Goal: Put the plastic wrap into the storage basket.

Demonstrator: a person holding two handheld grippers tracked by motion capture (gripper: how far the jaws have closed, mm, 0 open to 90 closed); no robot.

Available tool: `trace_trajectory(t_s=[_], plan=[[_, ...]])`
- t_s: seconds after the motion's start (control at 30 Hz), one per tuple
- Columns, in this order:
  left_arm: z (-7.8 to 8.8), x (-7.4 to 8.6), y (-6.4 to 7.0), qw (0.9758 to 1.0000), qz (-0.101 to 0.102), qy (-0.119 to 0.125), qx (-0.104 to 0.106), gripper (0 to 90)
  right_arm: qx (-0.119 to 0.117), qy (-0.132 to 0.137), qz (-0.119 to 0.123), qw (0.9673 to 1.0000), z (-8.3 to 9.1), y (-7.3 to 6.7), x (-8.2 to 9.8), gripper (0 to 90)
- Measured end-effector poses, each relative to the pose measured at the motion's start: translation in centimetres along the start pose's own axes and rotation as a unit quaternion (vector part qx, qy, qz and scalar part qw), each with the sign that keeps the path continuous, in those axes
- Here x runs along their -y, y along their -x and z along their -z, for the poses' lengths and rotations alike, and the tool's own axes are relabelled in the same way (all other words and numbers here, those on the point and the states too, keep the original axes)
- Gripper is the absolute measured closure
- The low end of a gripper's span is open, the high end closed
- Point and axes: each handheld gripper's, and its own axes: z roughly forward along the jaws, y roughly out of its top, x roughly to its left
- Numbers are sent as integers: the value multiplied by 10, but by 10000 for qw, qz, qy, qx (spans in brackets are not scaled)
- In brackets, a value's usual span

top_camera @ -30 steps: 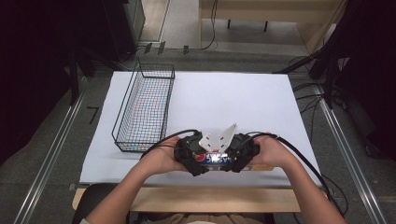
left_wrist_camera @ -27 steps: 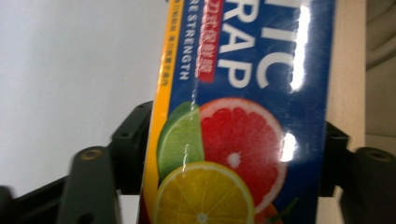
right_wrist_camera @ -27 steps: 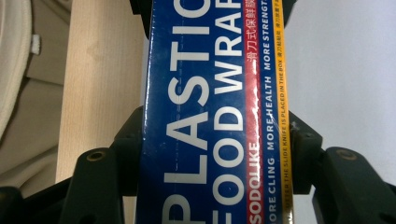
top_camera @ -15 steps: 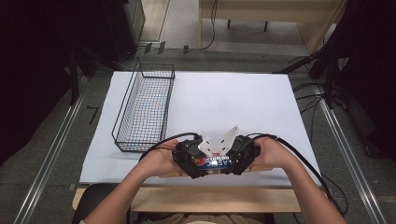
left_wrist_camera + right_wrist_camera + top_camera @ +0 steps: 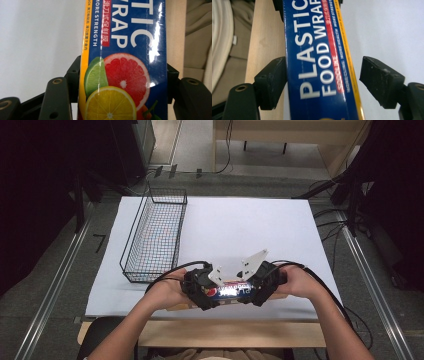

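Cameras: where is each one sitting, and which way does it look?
High view: above the person's side, looking forward and down on the table, wire basket, forearms and both grippers.
Left gripper view: rides the left gripper, looking along its jaws, shut on the food wrap box.
Right gripper view: rides the right gripper; its jaws have just been opening, one off the box.
All share the box.

Two black handheld grippers are seen, left gripper (image 5: 204,287) and right gripper (image 5: 264,279). A pale three-cornered plate (image 5: 254,263) is mounted on each, tilted toward 12 o'clock. Black cables (image 5: 172,271) are trailed from both bodies. Matte black jaws with brass-ringed screw holes (image 5: 57,81) are shown in the left gripper view; scuffed, dusty pads (image 5: 382,81) in the right gripper view. Forearms are bare; light trousers are visible at 6 o'clock.
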Motion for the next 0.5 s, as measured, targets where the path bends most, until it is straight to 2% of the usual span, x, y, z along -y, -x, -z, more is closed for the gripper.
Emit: trace_trajectory(t_s=[0.07,0.2,0.37,0.5], plan=[[2,1,-1,10000,21,35,57,404,33,143,-210,9997,5,1,4,220],[4,1,-1,10000,57,2,17,404,24,224,-297,9993,14,7,14,164],[6,3,-6,9997,215,30,-119,403,243,352,-468,9980,23,13,22,166],[8,4,-9,9994,322,48,-113,402,411,354,-571,9969,30,18,28,168]])
